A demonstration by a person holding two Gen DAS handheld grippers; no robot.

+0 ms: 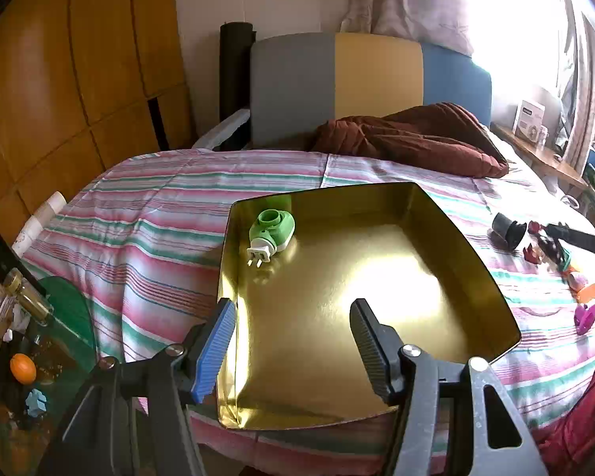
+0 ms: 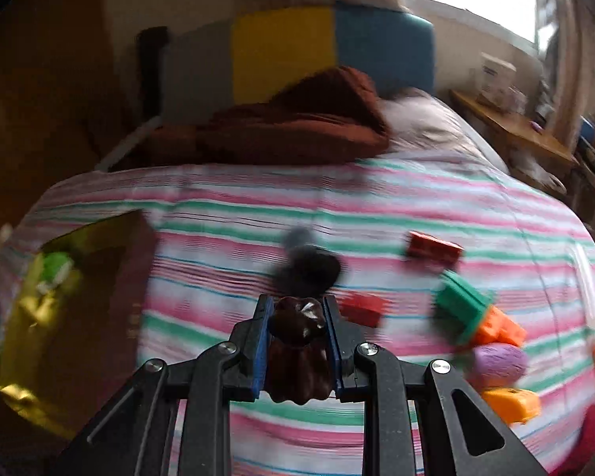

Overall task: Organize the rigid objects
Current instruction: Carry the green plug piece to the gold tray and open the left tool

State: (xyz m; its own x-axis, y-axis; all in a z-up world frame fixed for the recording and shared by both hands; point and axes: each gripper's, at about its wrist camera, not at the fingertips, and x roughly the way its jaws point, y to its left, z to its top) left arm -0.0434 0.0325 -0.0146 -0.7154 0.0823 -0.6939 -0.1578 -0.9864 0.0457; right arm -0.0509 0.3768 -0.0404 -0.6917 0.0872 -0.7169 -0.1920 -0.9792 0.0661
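Observation:
A gold tray (image 1: 436, 277) lies on the striped bed, and a green plug-in device (image 1: 271, 232) rests in its far left corner. My left gripper (image 1: 293, 317) hovers open over the tray's near side with nothing between its fingers. In the blurred right wrist view, my right gripper (image 2: 297, 317) is shut on a dark brown ridged toy (image 2: 297, 357) above the bedspread. The tray (image 2: 20, 357) is off to its left. Behind the held toy a black cup (image 2: 305, 269) lies on the sheet. Red blocks (image 2: 432, 248), a green block (image 2: 462, 301) and orange pieces (image 2: 511, 398) lie to the right.
A brown pillow (image 1: 416, 135) lies by the grey, yellow and blue headboard (image 1: 377, 79). A cluttered stand with an orange ball (image 1: 22, 368) is left of the bed. A wooden shelf (image 1: 543, 154) runs along the window side. A purple oval toy (image 2: 496, 361) sits among the loose pieces.

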